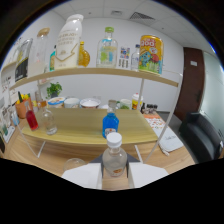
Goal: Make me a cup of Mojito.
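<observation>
A clear plastic bottle (114,156) with a white cap and an orange label stands upright between my fingers, and both pale pads (82,176) press against its sides. My gripper (115,172) is shut on it, in front of the wooden lower shelf (80,131). Just beyond the bottle, a blue bottle (110,124) stands on that shelf. To the left on the same shelf are an empty glass (48,122) and a glass of red liquid (32,120). Another clear glass (74,163) sits low beside my left finger.
The upper shelf (100,73) carries a large white bottle (68,42), an amber bottle (83,55), a green-labelled bottle (106,50) and a yellow carton (151,54). Bowls (90,103) and a plant (53,90) line the back. A black chair (200,135) stands on the right.
</observation>
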A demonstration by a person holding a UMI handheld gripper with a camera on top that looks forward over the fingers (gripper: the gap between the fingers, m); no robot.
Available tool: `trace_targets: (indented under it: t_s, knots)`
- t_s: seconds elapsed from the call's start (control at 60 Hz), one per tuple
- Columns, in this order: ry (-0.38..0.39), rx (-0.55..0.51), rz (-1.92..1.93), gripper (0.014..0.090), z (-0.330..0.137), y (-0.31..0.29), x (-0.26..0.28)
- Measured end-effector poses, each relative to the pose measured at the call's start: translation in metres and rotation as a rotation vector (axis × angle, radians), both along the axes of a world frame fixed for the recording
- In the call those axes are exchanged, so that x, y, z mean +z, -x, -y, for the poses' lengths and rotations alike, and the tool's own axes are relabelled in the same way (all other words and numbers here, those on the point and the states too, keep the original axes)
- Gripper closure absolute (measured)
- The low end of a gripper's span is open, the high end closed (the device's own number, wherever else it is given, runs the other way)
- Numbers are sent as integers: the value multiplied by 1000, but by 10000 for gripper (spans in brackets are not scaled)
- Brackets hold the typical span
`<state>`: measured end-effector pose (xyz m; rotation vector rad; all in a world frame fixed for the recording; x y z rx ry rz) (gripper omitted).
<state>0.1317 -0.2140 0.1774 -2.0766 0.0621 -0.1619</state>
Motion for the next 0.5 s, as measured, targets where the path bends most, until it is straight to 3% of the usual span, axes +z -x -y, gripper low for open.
trace_targets:
  t_s: [0.267, 0.5]
  knots:
    - [65, 153, 569, 706, 2, -13, -15]
    - [60, 340, 1185, 704, -15, -7, 12]
